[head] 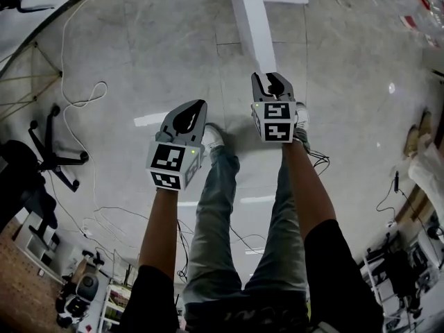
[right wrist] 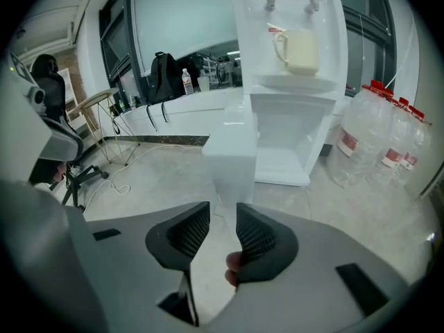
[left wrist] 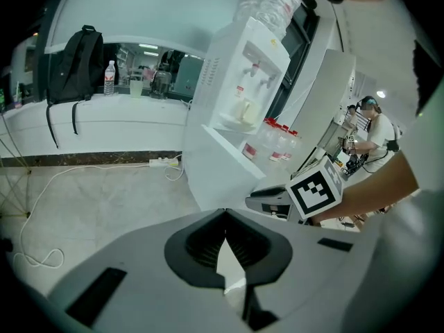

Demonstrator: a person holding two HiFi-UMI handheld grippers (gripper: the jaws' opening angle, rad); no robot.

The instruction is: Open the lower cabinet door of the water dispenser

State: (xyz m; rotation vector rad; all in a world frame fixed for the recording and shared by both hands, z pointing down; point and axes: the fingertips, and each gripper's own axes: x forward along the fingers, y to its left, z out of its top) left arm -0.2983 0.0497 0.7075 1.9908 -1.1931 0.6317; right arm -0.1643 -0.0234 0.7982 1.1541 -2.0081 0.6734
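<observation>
While the fingers [right wrist: 260,238] of the right gripper [right wrist: 223,210] stand apart with only bare floor [right wrist: 208,179] showing in the gap, those of the left gripper [left wrist: 223,214] meet tip to tip on nothing. Neither one holds anything.

Just beyond the right fingertips is the free edge of the lower cabinet door [right wrist: 232,151], a narrow white panel seen edge-on. It stands swung out from the water dispenser [right wrist: 288,89], and the hollow of the cabinet shows behind it, so the door looks open already. From the head view the same panel runs up the picture away from the right gripper, close to it, though I cannot tell whether they touch. The left gripper hangs beside it, well clear of the door.

The door looks like a thin, stiff sheet of glossy plastic. It is probably light on its hinge and smooth enough for the pads to slide on. The free vertical edge, high up and far from the hinge, seems the best place to pinch, with a finger on each face. Any pull should follow the arc of the hinge, since the dispenser may shift if dragged straight. Clear water bottles [right wrist: 374,137] stand on the floor to its right.
</observation>
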